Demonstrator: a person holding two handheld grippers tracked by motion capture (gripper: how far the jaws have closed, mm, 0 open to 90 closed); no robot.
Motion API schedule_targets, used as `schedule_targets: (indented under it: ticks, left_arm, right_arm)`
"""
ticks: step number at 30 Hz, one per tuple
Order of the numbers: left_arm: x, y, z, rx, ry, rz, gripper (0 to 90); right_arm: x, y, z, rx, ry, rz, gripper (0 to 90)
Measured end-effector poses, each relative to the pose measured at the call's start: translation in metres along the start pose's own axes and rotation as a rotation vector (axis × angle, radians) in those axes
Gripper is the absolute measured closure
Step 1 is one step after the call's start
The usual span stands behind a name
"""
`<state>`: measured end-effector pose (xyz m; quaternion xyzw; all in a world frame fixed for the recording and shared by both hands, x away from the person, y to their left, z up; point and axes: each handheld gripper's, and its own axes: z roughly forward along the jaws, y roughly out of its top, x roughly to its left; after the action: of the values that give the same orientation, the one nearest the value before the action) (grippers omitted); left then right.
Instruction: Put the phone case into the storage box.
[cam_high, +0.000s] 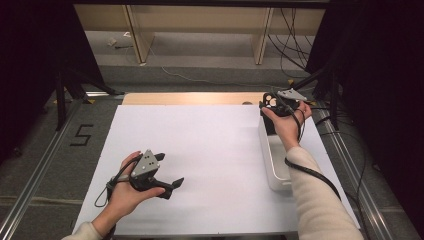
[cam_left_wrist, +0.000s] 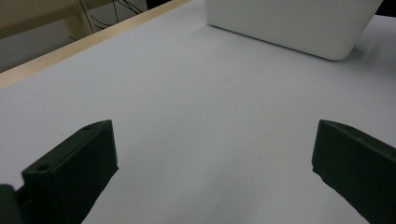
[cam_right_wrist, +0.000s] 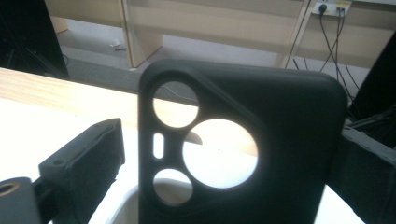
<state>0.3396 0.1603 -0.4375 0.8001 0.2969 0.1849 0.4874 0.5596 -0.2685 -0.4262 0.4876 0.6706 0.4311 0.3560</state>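
Over far end of white bin, right gripper has black phone case standing between its jaws, left jaw clear of it: grip looks released. Drop into bin seemingly near done. Left gripper idle, jaws wide, empty, above white sheet.

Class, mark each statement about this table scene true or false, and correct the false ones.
1. The left gripper holds nothing between its jaws. True.
2. A black phone case stands between the right gripper's jaws. True.
3. The white bin sits on the table's left side. False: it sits at the right, under the person's right forearm.
4. The phone case has no openings. False: it has several round camera cut-outs.
5. The left gripper rests inside the bin. False: it is over the white tabletop, apart from the bin.
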Motion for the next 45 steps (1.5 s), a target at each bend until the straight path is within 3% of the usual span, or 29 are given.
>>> schedule_targets:
  ticks: [22,45]
  left_arm:
    - [-0.001,0.001,0.000,0.001,0.001,0.002,0.0]
    - [-0.001,0.001,0.000,-0.003,0.003,0.000,0.0]
  right_arm:
    - [-0.002,0.005,-0.023,-0.039,-0.008,0.037,3.0]
    - [0.000,0.005,-0.053,-0.042,0.005,0.046,12.3]
